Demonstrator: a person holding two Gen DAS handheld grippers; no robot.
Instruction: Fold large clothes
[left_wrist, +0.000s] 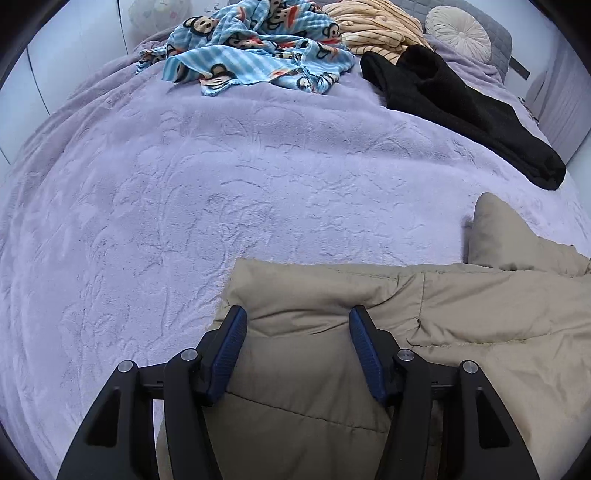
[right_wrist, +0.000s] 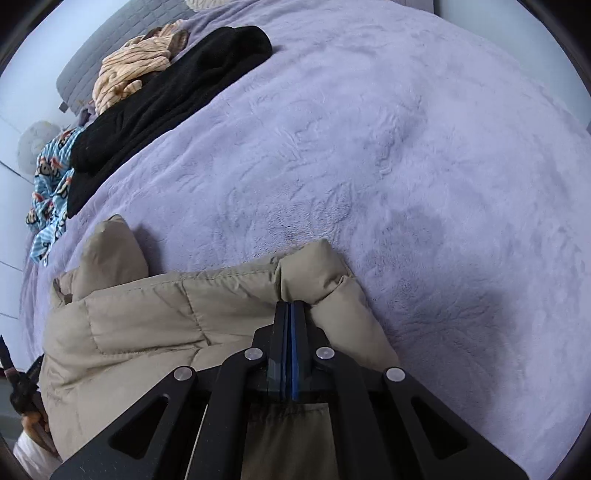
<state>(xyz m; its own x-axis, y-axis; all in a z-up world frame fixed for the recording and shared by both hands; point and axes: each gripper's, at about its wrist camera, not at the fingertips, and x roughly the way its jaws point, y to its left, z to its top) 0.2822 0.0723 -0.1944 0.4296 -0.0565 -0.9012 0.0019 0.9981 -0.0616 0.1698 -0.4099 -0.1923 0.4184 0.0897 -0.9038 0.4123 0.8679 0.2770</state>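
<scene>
A beige puffer jacket (left_wrist: 461, 325) lies on the lilac bed cover (left_wrist: 184, 206) at the near edge. My left gripper (left_wrist: 297, 314) is open, its blue pads on either side of a puffy corner of the jacket, not closed on it. In the right wrist view the jacket (right_wrist: 147, 314) fills the lower left. My right gripper (right_wrist: 291, 304) is shut on a fold at the jacket's upper right edge, with fabric bunched around the tips.
A black garment (left_wrist: 461, 107) (right_wrist: 159, 99) lies at the far right of the bed, a blue monkey-print blanket (left_wrist: 258, 48) and a striped cream garment (left_wrist: 373, 26) behind it. A round white cushion (left_wrist: 458, 31) sits by the grey headboard (left_wrist: 498, 33).
</scene>
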